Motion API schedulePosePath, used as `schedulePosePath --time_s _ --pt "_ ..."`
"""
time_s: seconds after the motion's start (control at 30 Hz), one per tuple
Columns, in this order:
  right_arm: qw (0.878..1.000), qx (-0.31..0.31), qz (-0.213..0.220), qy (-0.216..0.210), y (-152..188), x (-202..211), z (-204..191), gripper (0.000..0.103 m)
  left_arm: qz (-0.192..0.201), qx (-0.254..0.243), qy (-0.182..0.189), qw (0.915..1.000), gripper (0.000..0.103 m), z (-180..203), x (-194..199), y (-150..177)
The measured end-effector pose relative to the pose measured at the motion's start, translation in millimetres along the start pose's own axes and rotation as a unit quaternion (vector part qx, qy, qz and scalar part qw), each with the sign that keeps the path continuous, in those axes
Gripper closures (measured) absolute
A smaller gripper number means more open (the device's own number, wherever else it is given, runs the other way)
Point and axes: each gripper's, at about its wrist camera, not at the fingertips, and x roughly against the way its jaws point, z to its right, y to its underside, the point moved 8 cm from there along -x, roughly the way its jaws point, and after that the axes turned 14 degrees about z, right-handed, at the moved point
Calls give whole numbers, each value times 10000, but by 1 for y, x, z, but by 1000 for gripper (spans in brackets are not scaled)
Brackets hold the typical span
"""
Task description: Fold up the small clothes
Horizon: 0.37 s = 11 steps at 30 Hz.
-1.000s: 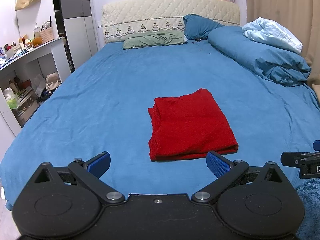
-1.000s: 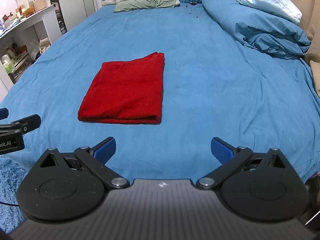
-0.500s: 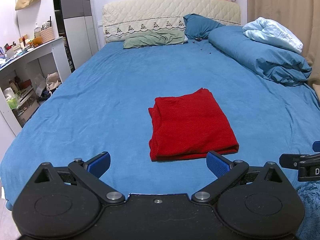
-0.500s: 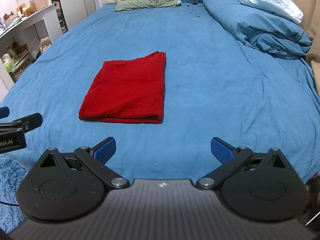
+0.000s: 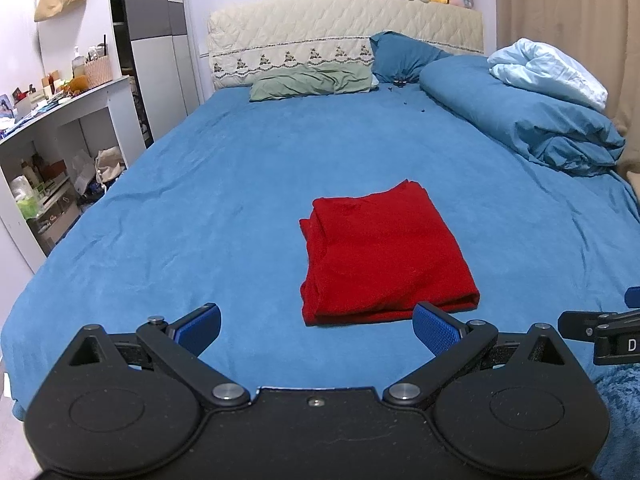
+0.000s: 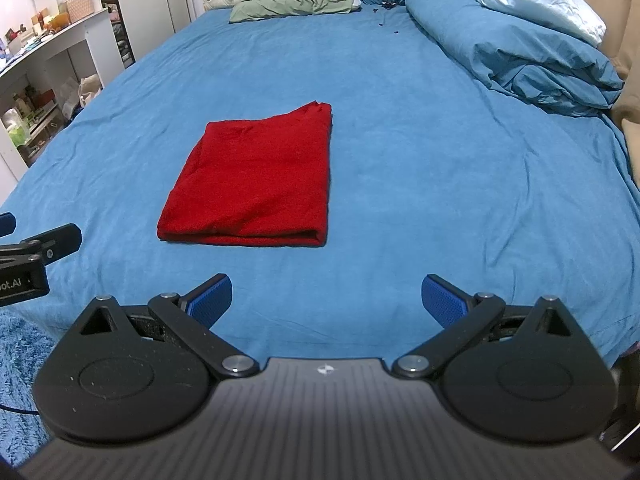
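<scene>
A red garment [image 5: 384,252] lies folded into a neat rectangle on the blue bed sheet [image 5: 224,200]; it also shows in the right wrist view [image 6: 256,188]. My left gripper [image 5: 316,330] is open and empty, held back at the bed's near edge, just short of the garment. My right gripper [image 6: 326,298] is open and empty, also at the near edge, to the right of the garment. Each gripper shows at the edge of the other's view, the right one in the left wrist view [image 5: 600,328] and the left one in the right wrist view [image 6: 36,248].
A bunched blue duvet [image 5: 528,120] with a pale blue cloth [image 5: 548,72] lies along the right side. Pillows [image 5: 312,84] and a padded headboard [image 5: 344,40] are at the far end. A white cluttered shelf unit [image 5: 52,140] stands left. A blue shaggy rug [image 6: 20,360] lies below.
Both grippers drift very slightly; the garment sits a touch lower in the right wrist view. Nothing was grasped or released.
</scene>
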Motion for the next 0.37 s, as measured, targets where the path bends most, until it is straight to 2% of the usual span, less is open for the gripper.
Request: schedulePosePath --time_s 0.37 --pt "10000 5 -1 0 0 -1 1 0 70 -16 -14 10000 0 -3 0 0"
